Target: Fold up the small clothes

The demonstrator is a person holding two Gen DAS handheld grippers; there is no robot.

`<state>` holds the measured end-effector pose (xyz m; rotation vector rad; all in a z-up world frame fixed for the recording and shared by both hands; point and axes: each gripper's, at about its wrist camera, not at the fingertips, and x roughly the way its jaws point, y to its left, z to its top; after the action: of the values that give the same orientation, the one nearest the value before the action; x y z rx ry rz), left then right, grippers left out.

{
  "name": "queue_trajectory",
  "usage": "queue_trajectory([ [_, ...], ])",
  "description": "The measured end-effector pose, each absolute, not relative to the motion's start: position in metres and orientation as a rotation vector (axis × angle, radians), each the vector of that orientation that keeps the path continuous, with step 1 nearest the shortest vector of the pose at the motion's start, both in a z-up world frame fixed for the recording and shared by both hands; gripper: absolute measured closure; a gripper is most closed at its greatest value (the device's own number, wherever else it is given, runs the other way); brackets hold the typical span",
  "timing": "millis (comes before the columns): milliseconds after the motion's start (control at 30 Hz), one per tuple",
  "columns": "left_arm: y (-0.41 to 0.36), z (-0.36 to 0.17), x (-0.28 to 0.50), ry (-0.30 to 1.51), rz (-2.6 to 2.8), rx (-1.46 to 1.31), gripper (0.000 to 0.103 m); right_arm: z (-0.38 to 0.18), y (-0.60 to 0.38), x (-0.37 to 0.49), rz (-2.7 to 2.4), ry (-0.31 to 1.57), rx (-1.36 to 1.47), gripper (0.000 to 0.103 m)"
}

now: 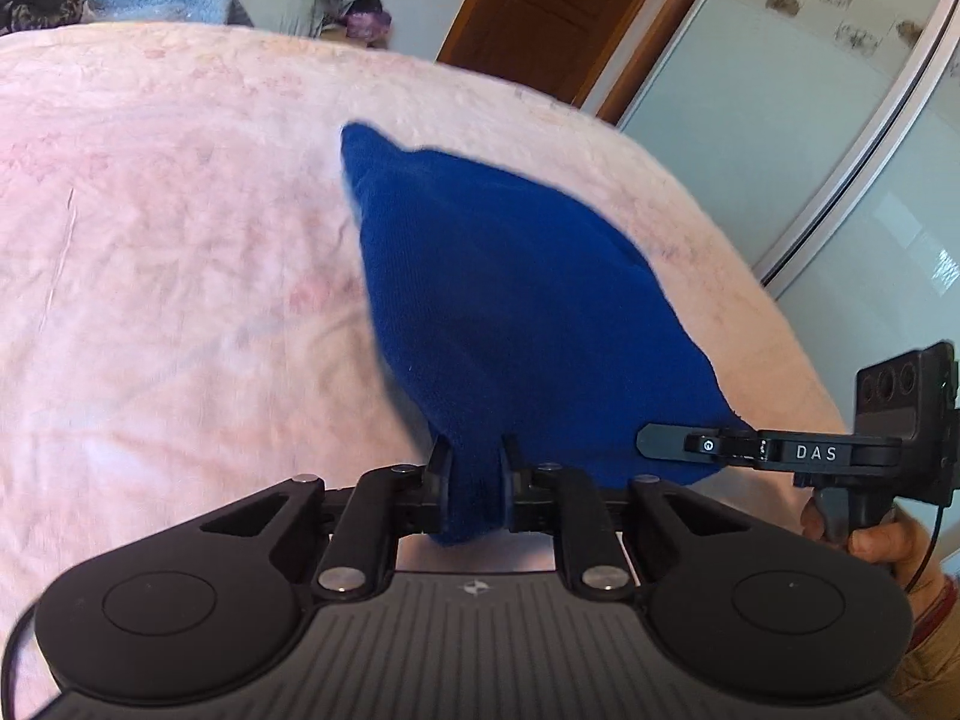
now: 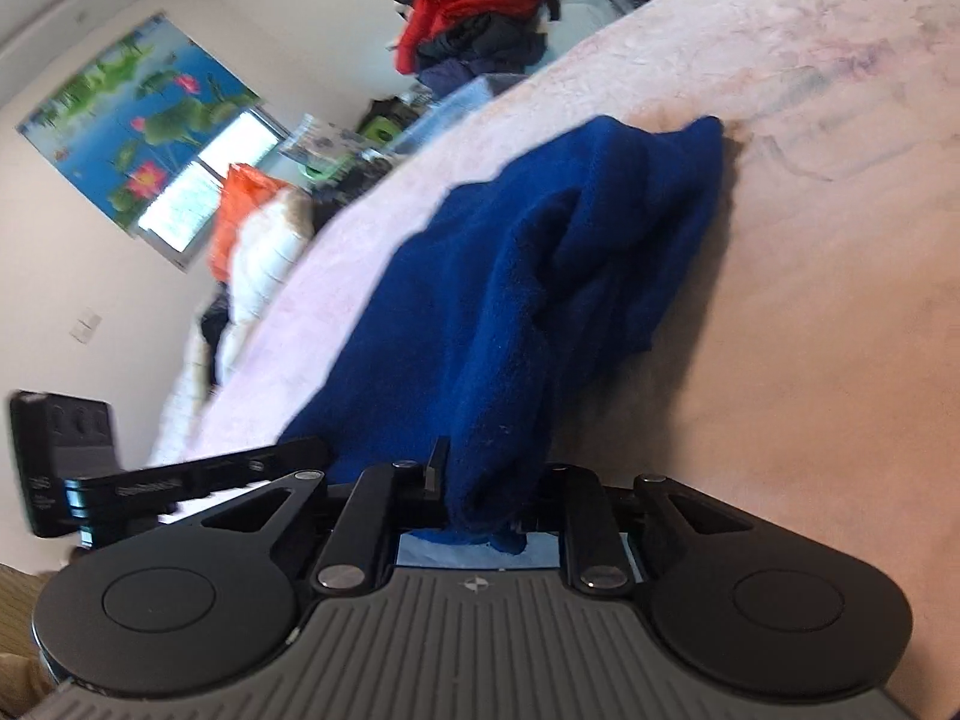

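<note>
Counted: one blue knit garment (image 1: 516, 300), two grippers, the left gripper (image 1: 474, 480) and the right gripper (image 2: 480, 480), one pink blanket (image 1: 180, 210), one wooden door (image 1: 540, 18), and one lotus poster (image 2: 138, 114).

Both tongs — left (image 1: 474, 480), right (image 2: 480, 480) — angled downward, jaws clamped.

The white letters "DAS" can be read on the black arm of the right gripper (image 1: 708, 447), at the lower right of the left wrist picture. A small round white mark is seen just left of the letters. No other words can be read in either picture.
</note>
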<state>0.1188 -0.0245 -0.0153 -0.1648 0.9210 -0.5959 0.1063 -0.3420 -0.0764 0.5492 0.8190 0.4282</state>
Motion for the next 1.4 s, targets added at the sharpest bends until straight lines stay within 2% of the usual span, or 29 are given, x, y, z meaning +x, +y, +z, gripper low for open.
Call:
queue_trajectory([
  [33, -0.026, -0.019, 0.115, 0.926, -0.572, -0.153, 0.088, -0.077, -0.34, 0.103, 0.406, 0.821, 0.519, 0.074],
  [133, -0.024, -0.016, 0.102, 0.898, -0.526, -0.148, 0.083, -0.063, -0.331, 0.083, 0.316, 0.781, 0.4, 0.071],
  [167, -0.024, -0.014, 0.098, 0.887, -0.512, -0.145, 0.081, -0.055, -0.325, 0.074, 0.258, 0.746, 0.334, 0.064],
  [333, -0.024, -0.01, 0.08, 0.851, -0.427, -0.12, 0.079, -0.028, -0.296, 0.035, 0.131, 0.549, 0.158, 0.066],
  [400, -0.028, -0.013, 0.075, 0.85, -0.39, -0.093, 0.076, -0.034, -0.287, 0.036, 0.183, 0.57, 0.149, 0.064],
  [433, -0.031, -0.015, 0.072, 0.855, -0.366, -0.073, 0.073, -0.04, -0.283, 0.039, 0.194, 0.598, 0.147, 0.059],
  [500, -0.035, -0.019, 0.068, 0.859, -0.343, -0.054, 0.068, -0.052, -0.278, 0.047, 0.175, 0.659, 0.136, 0.059],
  [600, -0.038, -0.022, 0.063, 0.856, -0.313, -0.032, 0.061, -0.049, -0.274, 0.037, 0.124, 0.643, 0.146, 0.059],
  [633, -0.039, -0.022, 0.06, 0.849, -0.304, -0.017, 0.057, -0.045, -0.274, 0.032, 0.127, 0.626, 0.173, 0.055],
  [733, -0.043, -0.021, 0.052, 0.823, -0.266, 0.015, 0.037, -0.045, -0.268, 0.03, 0.148, 0.608, 0.172, 0.026],
  [767, -0.045, -0.02, 0.049, 0.812, -0.253, 0.022, 0.034, -0.047, -0.267, 0.029, 0.133, 0.62, 0.156, 0.025],
  [900, -0.051, -0.021, 0.041, 0.8, -0.223, 0.071, 0.032, -0.051, -0.263, 0.023, 0.111, 0.657, 0.194, 0.024],
  [1033, -0.053, -0.028, 0.039, 0.829, -0.195, 0.081, 0.031, -0.052, -0.262, 0.012, 0.112, 0.658, 0.208, 0.013],
  [1167, -0.051, -0.03, 0.034, 0.836, -0.183, 0.071, 0.03, -0.052, -0.259, 0.004, 0.107, 0.664, 0.204, 0.011],
  [1267, -0.053, -0.03, 0.03, 0.832, -0.173, 0.09, 0.024, -0.05, -0.256, 0.0, 0.122, 0.665, 0.21, 0.01],
  [1400, -0.055, -0.031, 0.022, 0.815, -0.16, 0.11, 0.023, -0.049, -0.25, -0.005, 0.134, 0.657, 0.184, 0.008],
])
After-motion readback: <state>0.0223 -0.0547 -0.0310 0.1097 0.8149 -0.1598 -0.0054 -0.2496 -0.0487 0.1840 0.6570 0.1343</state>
